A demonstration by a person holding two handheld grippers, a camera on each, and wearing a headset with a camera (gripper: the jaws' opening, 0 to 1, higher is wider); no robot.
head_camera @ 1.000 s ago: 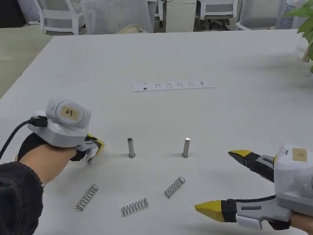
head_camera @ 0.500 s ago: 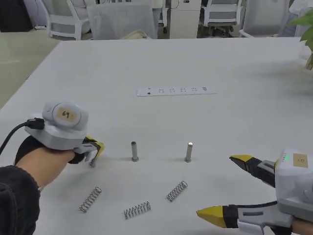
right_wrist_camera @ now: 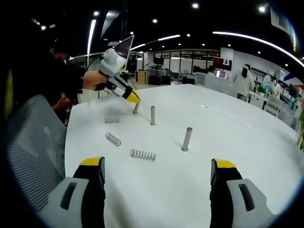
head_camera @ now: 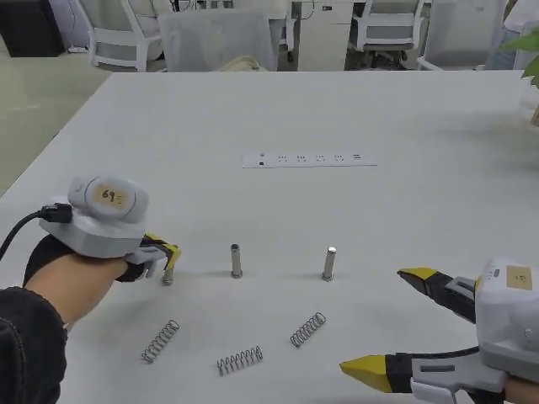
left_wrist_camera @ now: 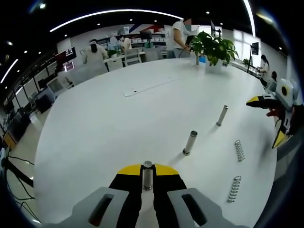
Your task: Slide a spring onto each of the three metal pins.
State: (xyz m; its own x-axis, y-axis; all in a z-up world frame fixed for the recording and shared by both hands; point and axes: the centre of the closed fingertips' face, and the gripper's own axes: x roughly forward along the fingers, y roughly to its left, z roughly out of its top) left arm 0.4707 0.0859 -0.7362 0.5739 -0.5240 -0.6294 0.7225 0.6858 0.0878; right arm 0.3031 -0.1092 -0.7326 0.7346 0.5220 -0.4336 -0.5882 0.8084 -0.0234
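Note:
Three short metal pins stand upright in a row on the white table: left pin (head_camera: 168, 274), middle pin (head_camera: 236, 261), right pin (head_camera: 328, 263). My left gripper (head_camera: 166, 255) is shut on the left pin (left_wrist_camera: 147, 178), its yellow tips (left_wrist_camera: 147, 168) closed around it. In front of the row, three springs lie flat: one at the left (head_camera: 160, 341), one in the middle (head_camera: 239, 360), one at the right (head_camera: 307, 329). Near the front right, my right gripper (head_camera: 389, 321) stands wide open and holds nothing. Its open jaws (right_wrist_camera: 157, 166) face the springs (right_wrist_camera: 143, 155).
A white power strip (head_camera: 308, 159) lies farther back on the table. A potted plant (left_wrist_camera: 213, 50) stands near the table's far right edge. Office chairs (head_camera: 122, 42) line the far side. People stand in the background of the room.
The head camera has tilted, so the whole picture sits lower. The left gripper stays shut on the left pin. The right gripper stays open in about the same place.

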